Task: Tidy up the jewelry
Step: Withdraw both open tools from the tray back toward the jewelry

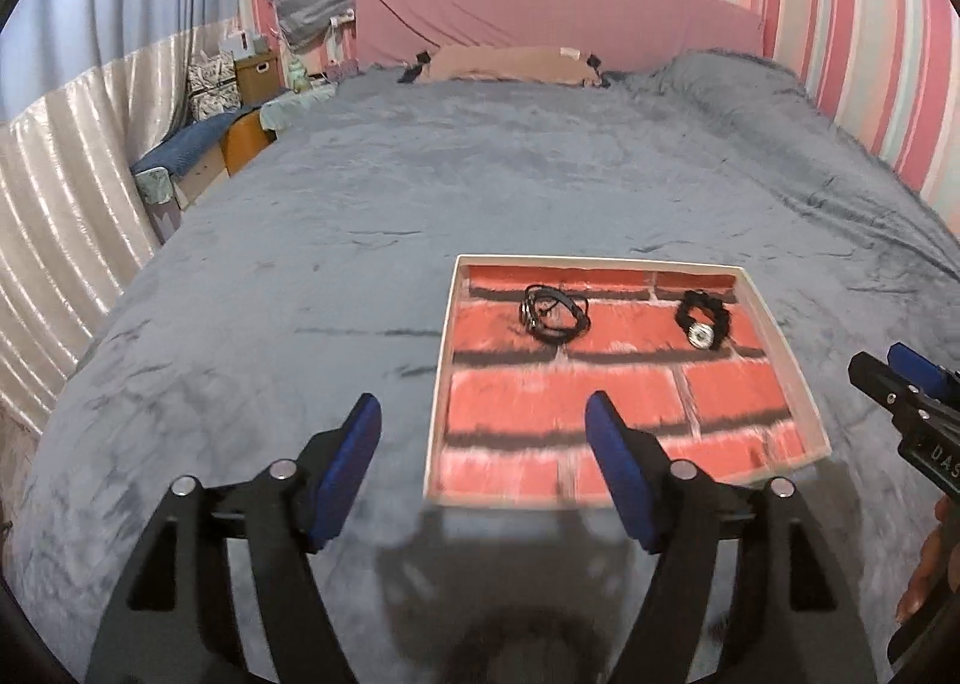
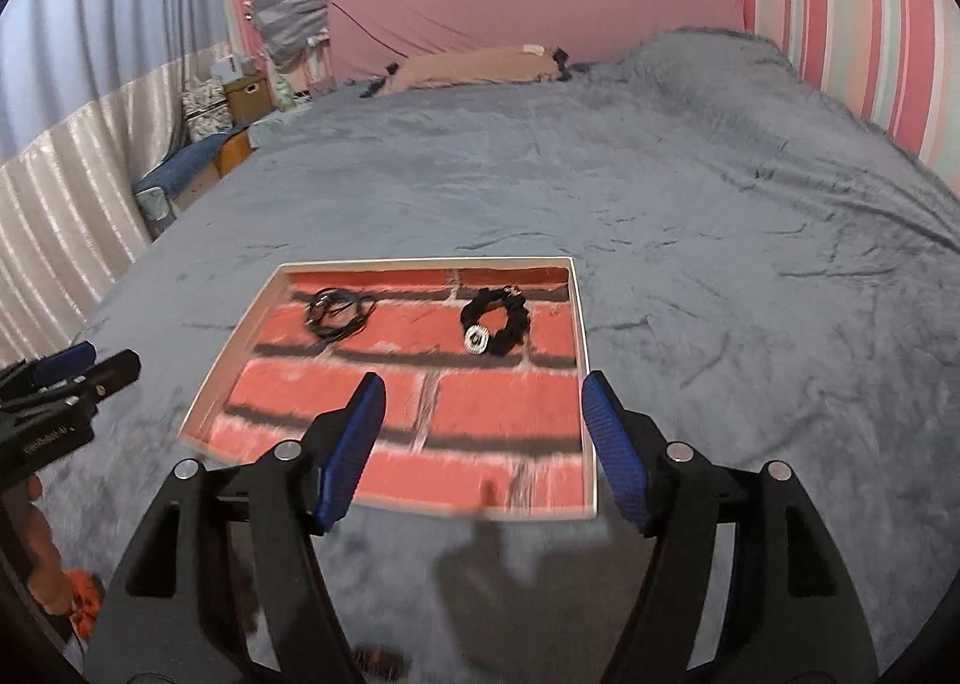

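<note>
A shallow white-rimmed tray [image 1: 441,372] [image 2: 583,360] with a red brick-pattern floor lies on the grey bedspread. At its far end rest a black cord bracelet [image 1: 555,313] [image 2: 339,312] on the left and a black braided bracelet with a silver charm [image 1: 703,319] [image 2: 498,324] on the right. My left gripper [image 1: 483,414] hovers open over the tray's near left edge, nothing between its blue pads. My right gripper [image 2: 483,393] hangs open above the tray's near right part, also empty. Each gripper shows at the edge of the other's view: the right one [image 1: 900,384], the left one [image 2: 78,372].
The grey bedspread [image 1: 360,204] stretches around the tray. A pink headboard [image 1: 540,18] and a tan pillow [image 1: 510,63] are at the far end. Striped wall on the right, curtains and a bench with boxes [image 1: 198,150] on the left. A hand [image 1: 927,564] holds the right gripper.
</note>
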